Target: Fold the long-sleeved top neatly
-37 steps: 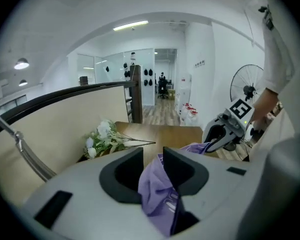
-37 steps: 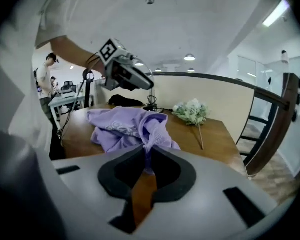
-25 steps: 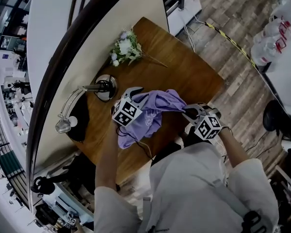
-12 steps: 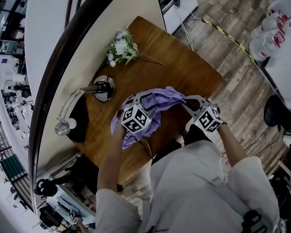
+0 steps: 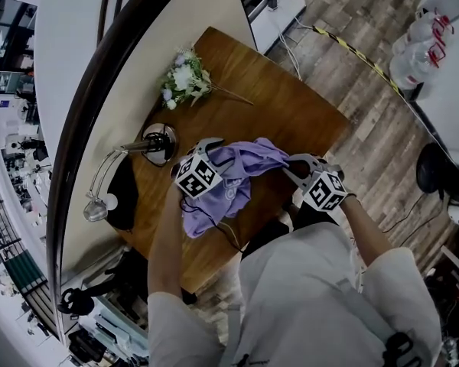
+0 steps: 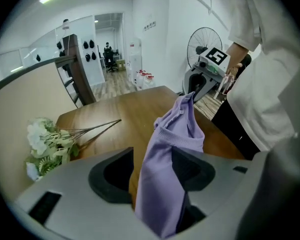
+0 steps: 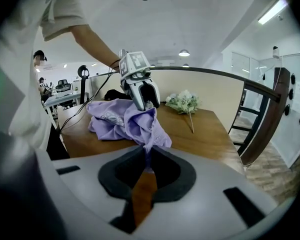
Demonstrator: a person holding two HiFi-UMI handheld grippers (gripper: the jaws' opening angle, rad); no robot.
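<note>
A: The tongs?
B: The left gripper (image 6: pixel 153 176), jaws just opening wide, has the purple top (image 5: pixel 249 160) loose between them; the right gripper (image 7: pixel 146 165) pinches its edge.
A: Room?
B: It bunches at the table (image 5: pixel 291 119)'s near edge; bare wood beyond, flowers (image 5: pixel 183 79) at the far corner.

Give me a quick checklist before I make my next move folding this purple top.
1. Right gripper clamped on the purple top: ok, pinching an edge.
2. Left gripper released: ok, jaws have just been opening, wide apart, fabric hanging loosely between them.
3. Top spread flat on the table: not ok, bunched.
4. Flowers clear of the top: ok, apart.
5. Top right side out: cannot tell.
</note>
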